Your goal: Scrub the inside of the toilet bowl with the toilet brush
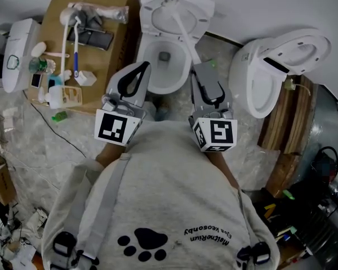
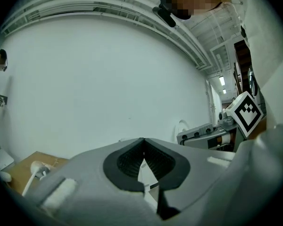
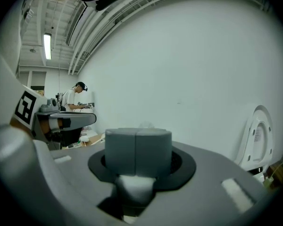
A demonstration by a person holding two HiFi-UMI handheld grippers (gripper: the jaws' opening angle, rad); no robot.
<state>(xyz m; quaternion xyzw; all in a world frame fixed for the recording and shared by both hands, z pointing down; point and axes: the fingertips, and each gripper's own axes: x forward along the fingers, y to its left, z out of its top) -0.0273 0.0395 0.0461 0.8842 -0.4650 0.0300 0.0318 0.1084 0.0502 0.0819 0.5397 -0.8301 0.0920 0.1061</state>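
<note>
A person stands over the open toilet bowl (image 1: pixel 152 43). The right tool (image 1: pixel 196 66) pinches the white handle of the toilet brush (image 1: pixel 182 28), whose head lies up against the raised lid (image 1: pixel 205 4), beyond the bowl. The left tool (image 1: pixel 145 66), tips pressed together, holds nothing and hangs over the bowl's near rim.

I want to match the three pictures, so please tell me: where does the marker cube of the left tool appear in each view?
Head view: marker cube at centre left.
Left gripper view: not in it.
Right gripper view: at the left edge, mid-height.
Shared landmark: the white wall, top right in the head view, filling both gripper views.
</note>
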